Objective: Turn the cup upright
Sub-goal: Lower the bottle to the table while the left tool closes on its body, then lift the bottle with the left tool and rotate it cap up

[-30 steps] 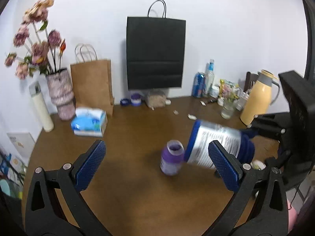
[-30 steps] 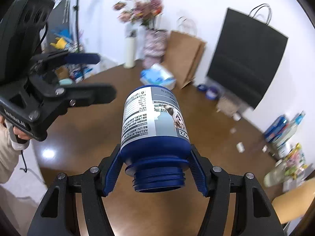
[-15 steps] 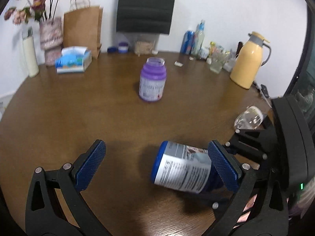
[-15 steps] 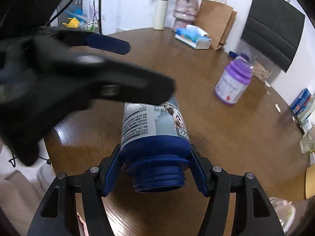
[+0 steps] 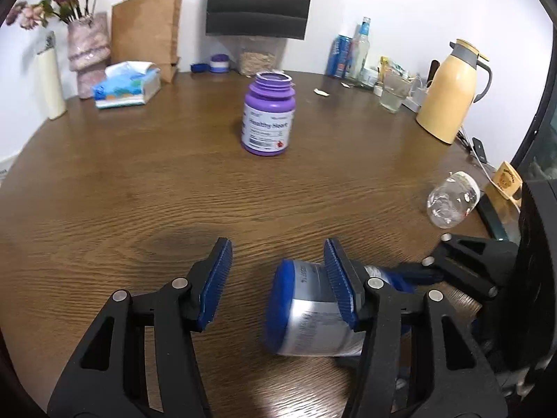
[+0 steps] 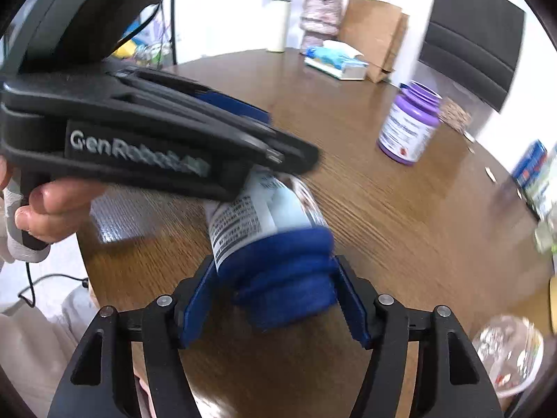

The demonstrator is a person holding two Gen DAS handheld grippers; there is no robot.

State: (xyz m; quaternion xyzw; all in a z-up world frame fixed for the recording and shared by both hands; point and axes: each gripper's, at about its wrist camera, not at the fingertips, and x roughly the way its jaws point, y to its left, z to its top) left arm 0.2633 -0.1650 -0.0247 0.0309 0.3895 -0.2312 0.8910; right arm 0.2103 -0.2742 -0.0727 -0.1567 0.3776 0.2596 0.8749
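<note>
The blue jar [image 5: 306, 313] with a white printed label lies on its side on the brown table [image 5: 139, 191]. It also shows in the right wrist view [image 6: 264, 223], blurred, neck toward the camera. My right gripper [image 6: 275, 299] has its pads spread a little wider than the jar's blue neck, loose around it. My left gripper [image 5: 278, 278] is open; its right pad lies over the jar's body and its left pad is over bare table. A clear cup [image 5: 452, 203] lies on its side near the right table edge; it also shows in the right wrist view [image 6: 508, 351].
A purple open jar [image 5: 268, 115] stands upright mid-table. A yellow thermos [image 5: 449, 90], a glass and bottles stand at the back right. A tissue box [image 5: 125, 83], a vase, a brown paper bag [image 5: 146, 21] and a black bag stand at the back.
The blue jar has come down onto the table and the right gripper's pads have loosened around its neck. The left gripper has narrowed and moved over the jar's body.
</note>
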